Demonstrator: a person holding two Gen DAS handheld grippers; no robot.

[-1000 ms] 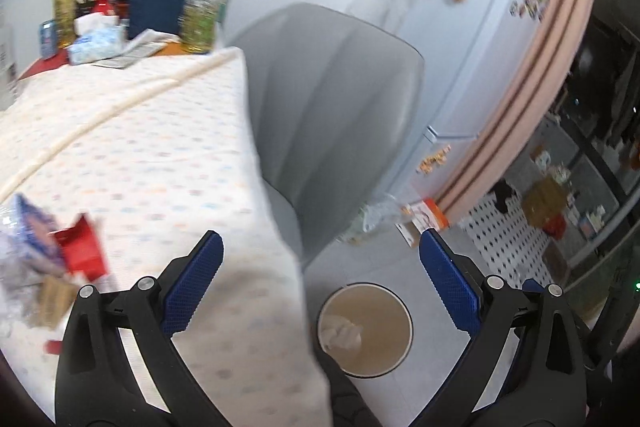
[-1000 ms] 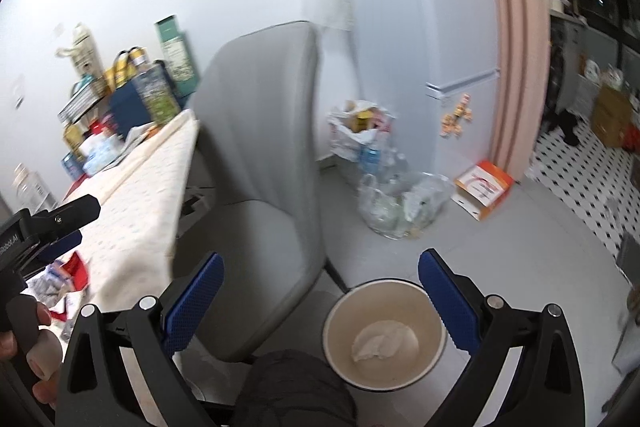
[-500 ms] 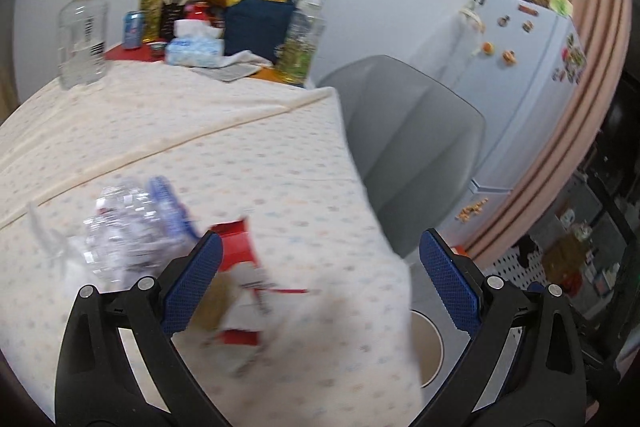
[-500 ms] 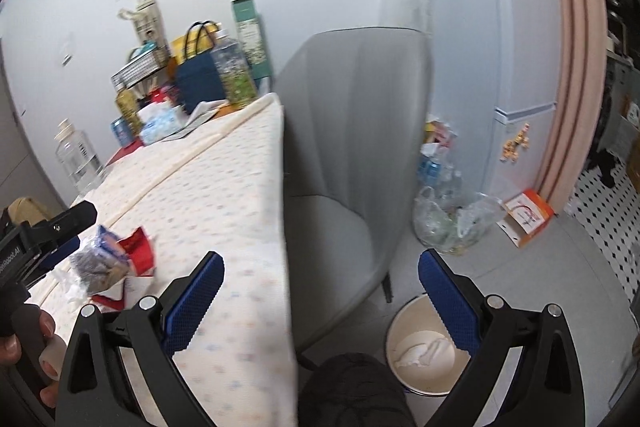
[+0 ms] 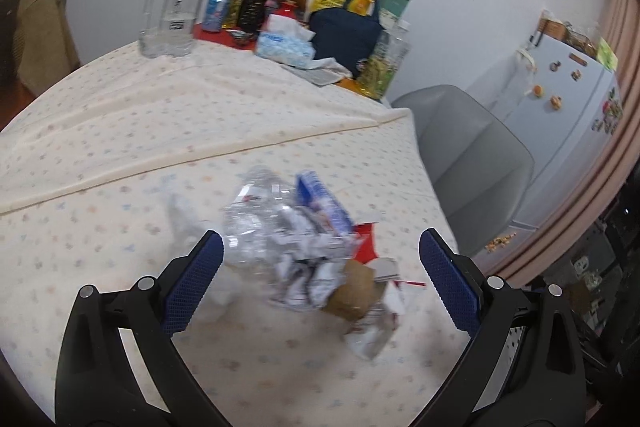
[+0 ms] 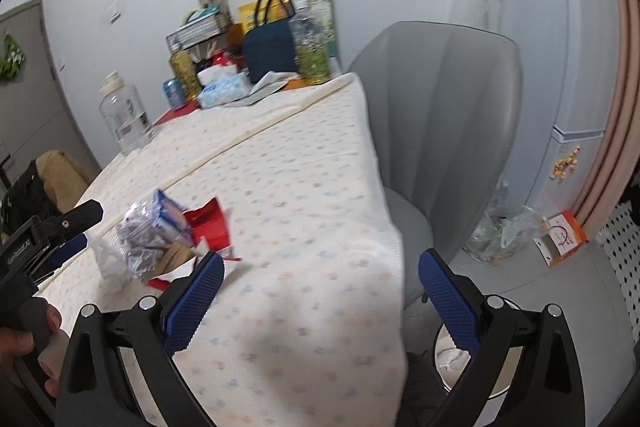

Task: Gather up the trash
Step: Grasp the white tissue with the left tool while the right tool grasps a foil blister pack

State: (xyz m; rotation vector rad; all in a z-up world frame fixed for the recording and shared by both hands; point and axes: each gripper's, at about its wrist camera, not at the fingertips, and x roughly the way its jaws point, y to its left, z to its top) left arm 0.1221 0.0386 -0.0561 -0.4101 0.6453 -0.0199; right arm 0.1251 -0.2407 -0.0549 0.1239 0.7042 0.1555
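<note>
Fingers spread wide on both: left gripper (image 5: 320, 271) aimed down over trash pile (image 5: 312, 247), right gripper (image 6: 320, 291) over table edge (image 6: 372, 155).

A: Is any writing readable?
B: Only small white lettering on the side of the left gripper (image 6: 60, 233), roughly "GenRobot.AI". Labels on the water jug (image 5: 174, 21) and tissue pack (image 5: 285, 45) are too blurred.
</note>
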